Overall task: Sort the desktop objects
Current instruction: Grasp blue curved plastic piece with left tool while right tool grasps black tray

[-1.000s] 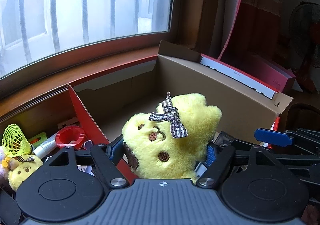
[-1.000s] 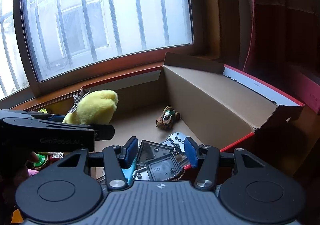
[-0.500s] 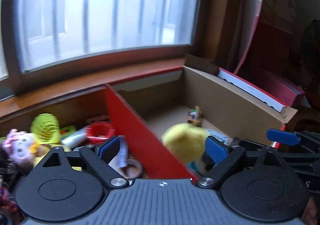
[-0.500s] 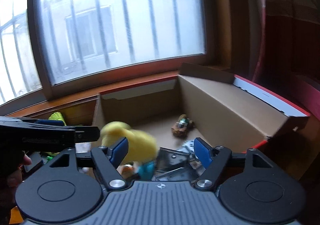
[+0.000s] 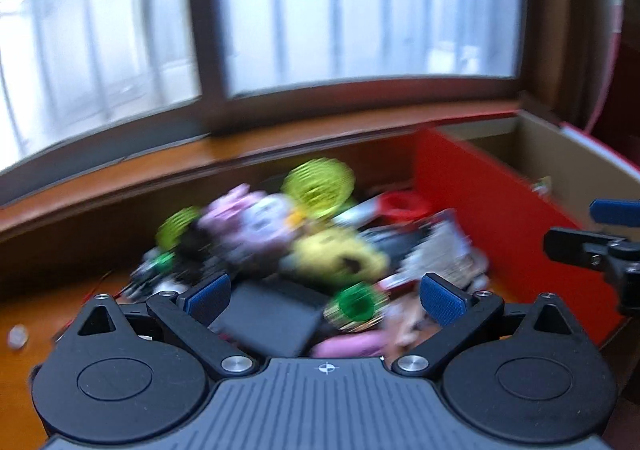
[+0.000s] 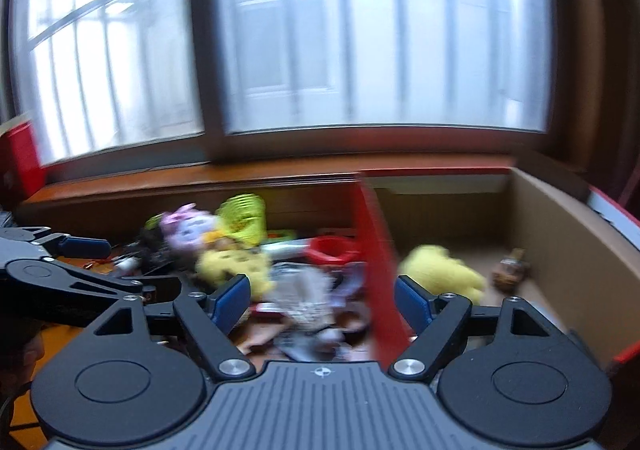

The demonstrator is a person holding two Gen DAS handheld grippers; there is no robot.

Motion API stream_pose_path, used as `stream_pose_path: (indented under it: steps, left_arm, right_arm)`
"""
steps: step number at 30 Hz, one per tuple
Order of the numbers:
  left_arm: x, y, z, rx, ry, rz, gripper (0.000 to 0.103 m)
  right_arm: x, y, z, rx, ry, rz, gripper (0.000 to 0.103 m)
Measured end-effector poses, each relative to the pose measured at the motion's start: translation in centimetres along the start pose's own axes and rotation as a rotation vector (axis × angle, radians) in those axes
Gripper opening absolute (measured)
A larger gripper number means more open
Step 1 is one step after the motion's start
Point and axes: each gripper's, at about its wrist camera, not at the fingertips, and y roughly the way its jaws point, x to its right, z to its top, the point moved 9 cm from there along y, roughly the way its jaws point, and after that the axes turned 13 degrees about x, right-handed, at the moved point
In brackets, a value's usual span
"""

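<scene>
A heap of small toys lies blurred on the orange-brown wooden desk (image 5: 36, 334) under the wide window with its brown wooden sill (image 6: 280, 173): a soft pink-and-white plush doll (image 5: 256, 217), a neon-yellow mesh shuttlecock (image 5: 320, 179), a red plastic ring (image 5: 402, 205), a fuzzy yellow plush with brown spots (image 5: 336, 256), a flat dark-grey case (image 5: 272, 316) and a round green-centred disc (image 5: 354, 306). A red cardboard divider wall (image 6: 380, 270) stands between this heap and the brown corrugated cardboard box (image 6: 560, 234), in which a fluffy yellow plush toy (image 6: 440, 272) lies on the floor, apart from a small brown toy car (image 6: 510, 270). The left gripper (image 5: 326, 296) hangs over the heap with its blue pads (image 5: 208, 296) spread wide and nothing between them. The right gripper (image 6: 322, 296) straddles the divider, its jaws likewise parted and empty. Any lettering is too blurred to read.
</scene>
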Motion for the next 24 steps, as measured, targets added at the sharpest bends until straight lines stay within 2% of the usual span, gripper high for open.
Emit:
stream_pose_path:
  steps: [6,10,14,21,24]
  left_arm:
    - [-6.2,-0.8,-3.5,-0.057,0.017,0.111,0.102]
    - [-9.6,-1.2,-5.3,-0.087,-0.018,0.158,0.102]
    - [-11.3,-1.7,-6.1,-0.088,-0.046,0.14,0.102]
    - [-11.0,-0.8,-6.9,-0.076,-0.022,0.066,0.1]
    - [-10.6,-0.1,-7.2,-0.066,-0.01,0.016,0.086]
  right_arm:
    - [-6.5,2.0,-1.2,-0.057,-0.061,0.104,0.084]
    - [-9.6,3.0,-2.5,-0.103,-0.091,0.145,0.085]
    - [-12.0,4.0,-3.5,-0.142,-0.105,0.174,0.085]
    - [-14.7,6.0,-4.6,-0.184,-0.149,0.188,0.085]
    - [-15.2,6.7,-4.9,-0.199,-0.166,0.175,0.085]
